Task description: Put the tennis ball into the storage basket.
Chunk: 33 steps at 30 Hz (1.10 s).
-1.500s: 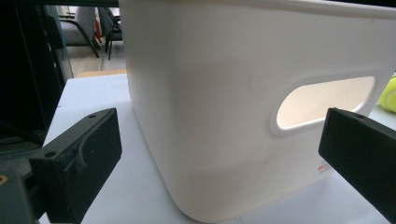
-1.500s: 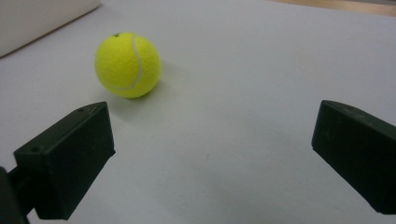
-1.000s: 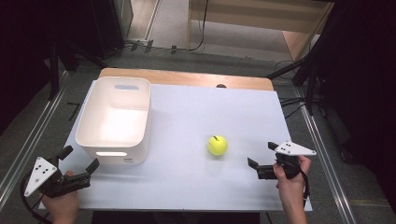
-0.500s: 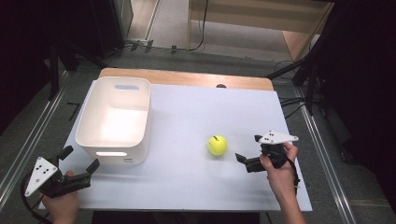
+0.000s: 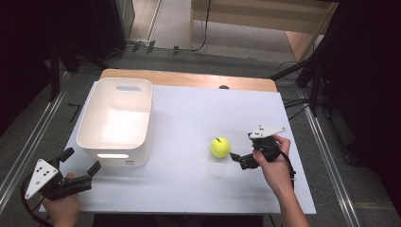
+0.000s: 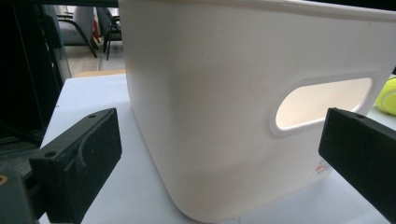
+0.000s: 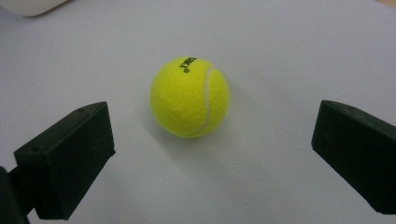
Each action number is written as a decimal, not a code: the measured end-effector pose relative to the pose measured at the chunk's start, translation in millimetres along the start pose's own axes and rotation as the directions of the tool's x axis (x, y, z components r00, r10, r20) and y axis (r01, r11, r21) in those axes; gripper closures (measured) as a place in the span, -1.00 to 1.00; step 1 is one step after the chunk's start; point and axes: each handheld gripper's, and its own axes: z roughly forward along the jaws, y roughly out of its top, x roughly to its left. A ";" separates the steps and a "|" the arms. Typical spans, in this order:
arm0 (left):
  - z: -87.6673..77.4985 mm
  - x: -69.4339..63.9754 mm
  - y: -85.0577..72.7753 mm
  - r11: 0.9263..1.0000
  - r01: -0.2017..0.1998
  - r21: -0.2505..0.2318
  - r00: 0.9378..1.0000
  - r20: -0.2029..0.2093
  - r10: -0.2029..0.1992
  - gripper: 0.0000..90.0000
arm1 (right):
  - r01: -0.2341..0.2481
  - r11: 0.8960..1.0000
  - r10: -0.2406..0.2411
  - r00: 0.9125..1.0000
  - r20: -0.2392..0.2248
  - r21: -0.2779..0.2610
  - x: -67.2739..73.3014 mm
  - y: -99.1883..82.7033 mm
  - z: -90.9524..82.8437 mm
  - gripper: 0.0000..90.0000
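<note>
My right gripper (image 5: 238, 159) has its jaws spread, just right of the ball (image 5: 220, 147), not touching it; the ball sits right of centre on the tabletop (image 5: 189, 189). My left gripper (image 5: 80, 168), lower left, has jaws spread, facing the bin (image 5: 116, 120).

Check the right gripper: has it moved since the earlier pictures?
Yes. The right gripper has moved left across the table toward the tennis ball, which lies where it did; its open jaws now point at the ball.
</note>
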 end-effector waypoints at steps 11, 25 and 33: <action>0.5 -0.4 0.1 1.000 0.001 0.001 1.000 0.001 -0.001 -1.00 | 0.026 0.996 -0.023 0.999 -0.028 0.083 2.2 18.2 21.1 -1.00; 1.0 -0.3 0.1 1.000 -0.007 0.008 1.000 0.003 0.007 -1.00 | 0.029 0.982 -0.023 0.999 -0.038 0.185 2.8 29.5 43.8 -1.00; 1.3 -0.7 0.1 1.000 -0.006 0.008 1.000 0.005 0.006 -1.00 | 0.057 0.973 -0.047 0.998 -0.050 0.223 4.6 33.5 52.5 -0.93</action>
